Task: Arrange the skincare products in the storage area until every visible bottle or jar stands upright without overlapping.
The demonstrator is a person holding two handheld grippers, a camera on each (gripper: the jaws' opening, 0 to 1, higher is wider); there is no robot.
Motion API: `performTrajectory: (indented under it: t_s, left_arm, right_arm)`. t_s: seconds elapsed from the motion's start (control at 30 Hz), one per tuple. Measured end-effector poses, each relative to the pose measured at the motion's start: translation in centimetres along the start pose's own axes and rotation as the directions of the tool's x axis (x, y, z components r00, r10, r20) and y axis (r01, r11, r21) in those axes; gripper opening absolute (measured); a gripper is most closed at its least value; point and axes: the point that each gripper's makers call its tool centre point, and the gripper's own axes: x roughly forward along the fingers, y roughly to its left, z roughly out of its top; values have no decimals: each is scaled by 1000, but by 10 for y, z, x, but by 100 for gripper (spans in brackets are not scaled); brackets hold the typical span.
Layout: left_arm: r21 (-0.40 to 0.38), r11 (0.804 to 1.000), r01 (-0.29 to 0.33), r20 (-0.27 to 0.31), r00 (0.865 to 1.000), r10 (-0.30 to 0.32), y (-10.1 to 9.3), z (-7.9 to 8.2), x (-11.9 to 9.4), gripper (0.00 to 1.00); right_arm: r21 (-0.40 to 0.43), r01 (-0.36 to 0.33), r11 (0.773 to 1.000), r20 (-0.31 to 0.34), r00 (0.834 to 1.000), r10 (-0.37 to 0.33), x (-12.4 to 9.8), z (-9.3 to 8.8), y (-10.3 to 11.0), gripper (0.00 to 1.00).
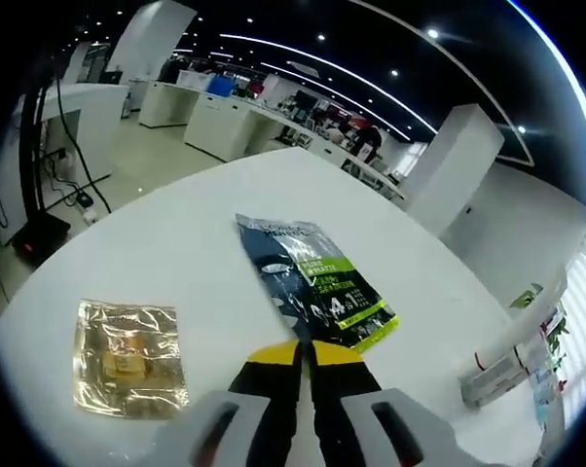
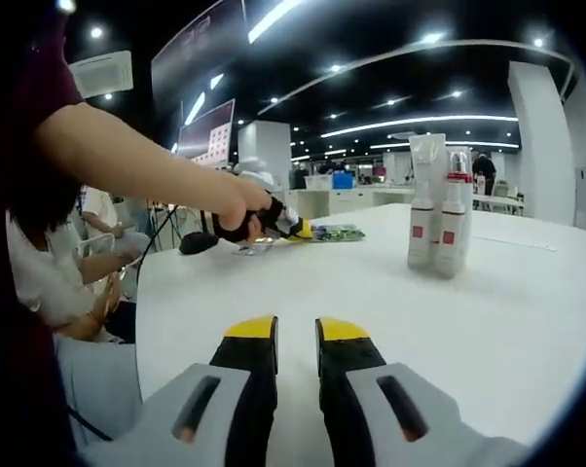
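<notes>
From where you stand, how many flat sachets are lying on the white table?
2. A gold foil sachet lies left of the jaws; a dark and green sachet lies just ahead of them. Others may be hidden.

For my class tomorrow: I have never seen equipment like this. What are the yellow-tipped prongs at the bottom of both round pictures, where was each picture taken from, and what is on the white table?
There is no robot here. A person holds a hand tool with two jaws in each hand, and a small wide-angle camera rides on each tool, looking forward along its jaws.

In the left gripper view, the left tool has its jaws nearly together, right at the edge of a dark and green packet; whether it grips the packet cannot be told. A gold packet lies nearby on the white table.

In the right gripper view, the right tool is slightly open and holds nothing. Ahead, white bottles with red labels stand upright. On the left, the person's hand holds the other tool.
</notes>
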Motion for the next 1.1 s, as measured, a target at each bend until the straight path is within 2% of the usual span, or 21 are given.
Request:
performTrajectory:
  t_s: [0.17,0.23,0.27,0.47,0.7,0.93,1.1]
  left_arm:
    - [-8,1000,8,-13,1000,-8,2,-2,-3,0]
    - [-50,998,49,-7,999,-49,-3,-3,-3,0]
    - [-77,996,46,-9,999,-47,-1,-5,-4,0]
    - [-96,992,83,-7,996,-84,-4,-4,-7,0]
    - [-124,981,152,21,988,-150,-13,5,-17,0]
    - [-155,969,191,55,981,-185,-13,19,-22,0]
    - [-172,962,214,57,977,-207,-13,20,-21,0]
  right_arm:
    - [-7,-6,1000,-2,1000,6,0,0,2,13]
    - [-6,-10,1000,-1,1000,10,1,-1,3,13]
    - [-4,-14,1000,1,1000,14,1,0,4,13]
    - [-12,-26,1000,-9,1000,26,1,-2,6,13]
    - [-19,-51,998,-18,999,51,3,-3,11,14]
    - [-26,-59,998,-32,998,58,4,-6,13,14]
    - [-29,-60,998,-37,998,59,5,-7,14,14]
